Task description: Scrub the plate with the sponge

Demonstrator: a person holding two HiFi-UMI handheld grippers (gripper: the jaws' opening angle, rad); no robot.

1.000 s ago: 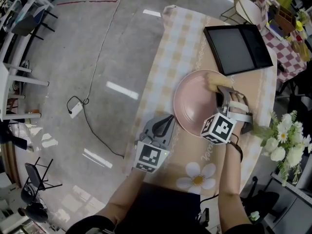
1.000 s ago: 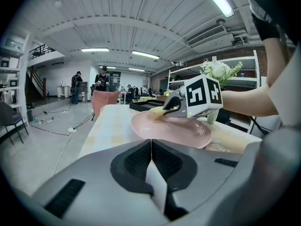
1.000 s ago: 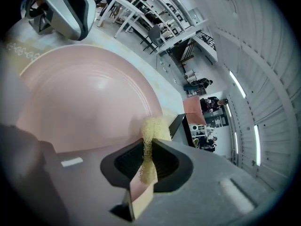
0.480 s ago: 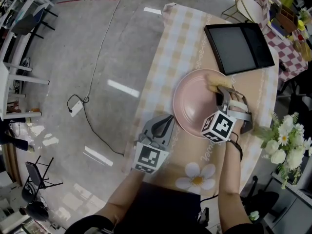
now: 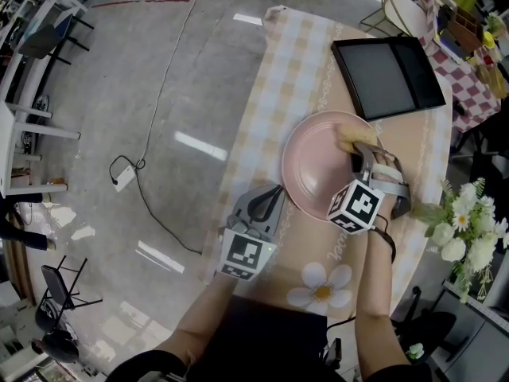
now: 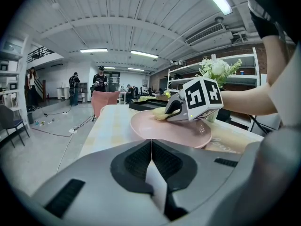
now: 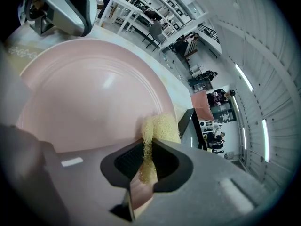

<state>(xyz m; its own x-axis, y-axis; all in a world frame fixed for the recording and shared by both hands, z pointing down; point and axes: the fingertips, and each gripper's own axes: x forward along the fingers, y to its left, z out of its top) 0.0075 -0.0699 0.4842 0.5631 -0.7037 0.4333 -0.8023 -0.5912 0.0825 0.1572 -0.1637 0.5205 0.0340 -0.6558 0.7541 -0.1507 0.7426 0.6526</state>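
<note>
The right tongs are clamped on the yellow sponge, pinching it thin, so only a tuft sticks out past the tips. That tuft sits on the pink plate at its far right rim, on the side nearest the black tray. The left tongs are closed with nothing between them. They lie on the worktop just beside the plate's near left edge, and I judge they are not touching it.

The main risk is that nothing steadies the plate. Pressure this close to the rim could tip it or skate it across the checked cloth toward the tray or the flowers. The grip is also thin, so a hard sideways stroke could drag the sponge out of the tongs. If too little sponge stands proud, the hard tips may scrape the plate instead.

The sponge's long axis seems to run in line with the right tongs. Its free end points away from the person toward the far rim, though it is small from the head view, so this is only likely.
</note>
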